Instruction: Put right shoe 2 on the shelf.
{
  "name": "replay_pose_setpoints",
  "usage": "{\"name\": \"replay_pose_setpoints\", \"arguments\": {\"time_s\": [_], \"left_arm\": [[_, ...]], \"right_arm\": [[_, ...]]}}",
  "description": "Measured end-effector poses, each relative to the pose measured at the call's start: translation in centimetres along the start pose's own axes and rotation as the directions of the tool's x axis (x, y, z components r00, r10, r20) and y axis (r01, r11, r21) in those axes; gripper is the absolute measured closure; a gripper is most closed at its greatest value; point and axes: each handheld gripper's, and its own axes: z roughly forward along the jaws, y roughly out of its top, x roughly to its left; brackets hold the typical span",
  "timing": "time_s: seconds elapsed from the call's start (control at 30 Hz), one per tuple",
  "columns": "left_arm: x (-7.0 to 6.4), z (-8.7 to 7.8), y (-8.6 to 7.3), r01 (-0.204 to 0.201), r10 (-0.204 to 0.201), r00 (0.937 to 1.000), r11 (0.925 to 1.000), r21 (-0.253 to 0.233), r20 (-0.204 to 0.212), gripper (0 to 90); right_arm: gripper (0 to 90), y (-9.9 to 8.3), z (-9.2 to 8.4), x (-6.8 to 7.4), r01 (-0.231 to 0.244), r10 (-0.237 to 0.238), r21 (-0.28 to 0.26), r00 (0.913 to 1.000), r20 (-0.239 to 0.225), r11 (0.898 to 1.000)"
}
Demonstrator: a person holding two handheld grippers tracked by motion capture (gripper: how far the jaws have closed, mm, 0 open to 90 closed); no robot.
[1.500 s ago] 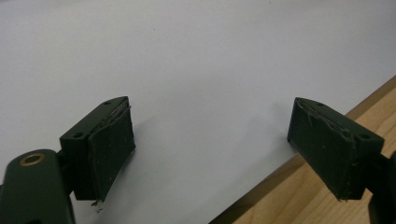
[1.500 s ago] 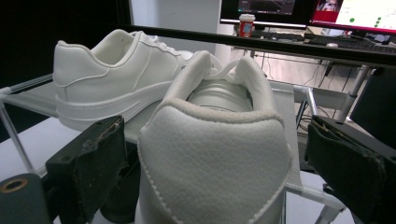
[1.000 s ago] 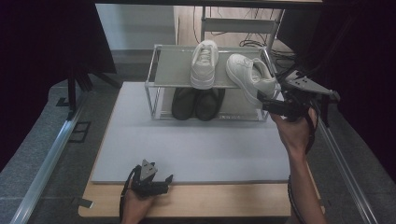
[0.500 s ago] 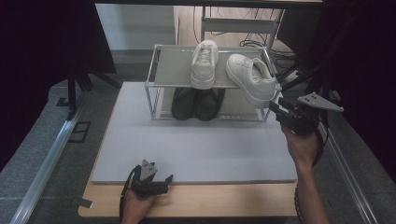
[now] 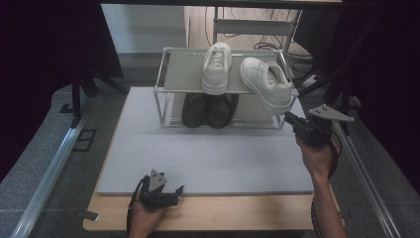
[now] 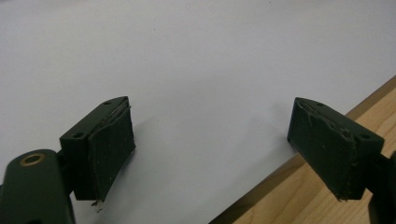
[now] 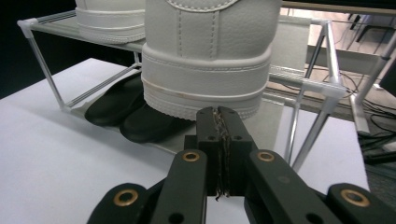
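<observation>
Grey matting (image 5: 208, 153) covers most of the wooden worktop (image 5: 237, 213), with dark curtains at both sides. At the right, the right tool (image 5: 288, 118) sits just below the heel of the white sneaker (image 5: 267, 84) that overhangs the front right corner of the wire shoe rack (image 5: 163, 89); its jaws have just been closing and now meet pad to pad with nothing between them, as the right gripper view shows, where the right tool's tips (image 7: 217, 114) stand just under the sneaker's heel (image 7: 210, 56) without clearly touching it. That sneaker lies askew on the top shelf, heel toward the person, beside a second white sneaker (image 5: 217, 67) set straight. Below them, on the lower level, sits a pair of black slippers (image 5: 208, 109). Farther off, at the near edge of the mat, the left tool (image 5: 178, 191) rests low in the person's hand, its jaws spread wide over bare mat, holding nothing.
</observation>
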Motion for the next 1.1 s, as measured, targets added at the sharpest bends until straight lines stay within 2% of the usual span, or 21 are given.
{"name": "replay_pose_setpoints", "arguments": {"time_s": [0.1, 0.23, 0.4, 0.87, 0.97, 1.1], "left_arm": [[0.0, 0.0, 0.0, -0.001, 0.001, 1.0000, 1.0000, 0.001, 0.000, 14.2], [0.0, 0.0, 0.0, -0.005, 0.005, 1.0000, 1.0000, 0.001, -0.001, 14.2], [0.0, 0.0, 0.0, -0.005, 0.005, 1.0000, 1.0000, 0.001, -0.001, 14.2], [0.0, 0.0, 0.0, -0.001, 0.001, 1.0000, 1.0000, 0.001, 0.001, 14.2], [0.0, 0.0, 0.0, -0.001, 0.001, 1.0000, 1.0000, 0.001, 0.001, 14.2], [0.0, 0.0, 0.0, -0.001, 0.001, 1.0000, 1.0000, 0.001, 0.001, 14.2]], "right_arm": [[88.0, 0.0, 0.0, 0.0, -0.011, 0.011, -0.021, 0.9999, -0.007, 1.000], [87.9, 0.2, 0.3, -0.1, -0.020, 0.020, -0.022, 0.9996, -0.020, 1.000], [87.9, 0.4, 1.7, 0.5, -0.016, 0.016, -0.017, 0.9993, -0.035, 1.000], [87.7, 1.6, 5.4, 1.8, 0.000, 0.000, 0.001, 0.9992, -0.040, 1.000], [86.7, 1.8, 5.7, 2.0, 0.004, -0.004, 0.003, 0.9991, -0.043, 1.000], [88.2, 1.8, 5.3, 2.0, 0.021, -0.021, -0.003, 0.9995, -0.024, 1.000]]}}
